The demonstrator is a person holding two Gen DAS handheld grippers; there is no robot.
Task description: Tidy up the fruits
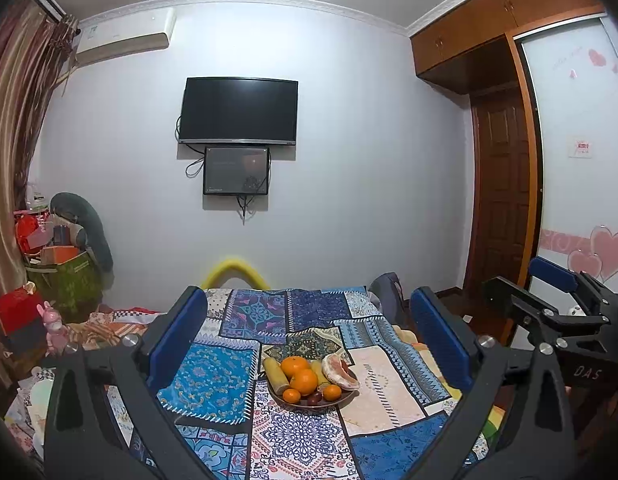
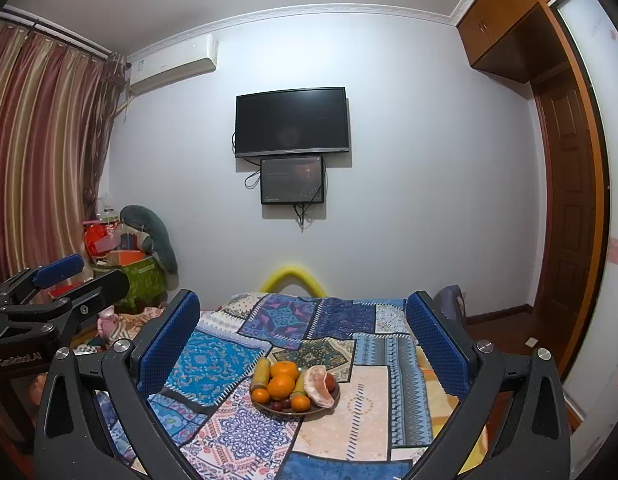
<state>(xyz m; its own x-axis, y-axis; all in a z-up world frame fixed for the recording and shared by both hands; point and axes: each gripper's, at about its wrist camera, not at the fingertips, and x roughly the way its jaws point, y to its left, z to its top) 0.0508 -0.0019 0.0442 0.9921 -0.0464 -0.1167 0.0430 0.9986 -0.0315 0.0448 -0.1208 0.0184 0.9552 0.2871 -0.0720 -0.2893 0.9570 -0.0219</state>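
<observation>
Left gripper (image 1: 309, 344) and right gripper (image 2: 303, 344) both spread wide, empty. Fruit plate (image 1: 345, 398) ahead between fingers on patchwork cloth (image 1: 213, 376), piled with oranges (image 1: 304, 382), peeled pomelo (image 1: 340, 372). Risk: nudging heap rolls round fruit off; hard squeeze bruises pomelo.

Both the left gripper (image 1: 309, 336) and right gripper (image 2: 303, 336) have matte black angular frames with silver screws, triangular cut-outs and textured blue pads (image 2: 169, 344) lining the fingers' inner faces.
</observation>
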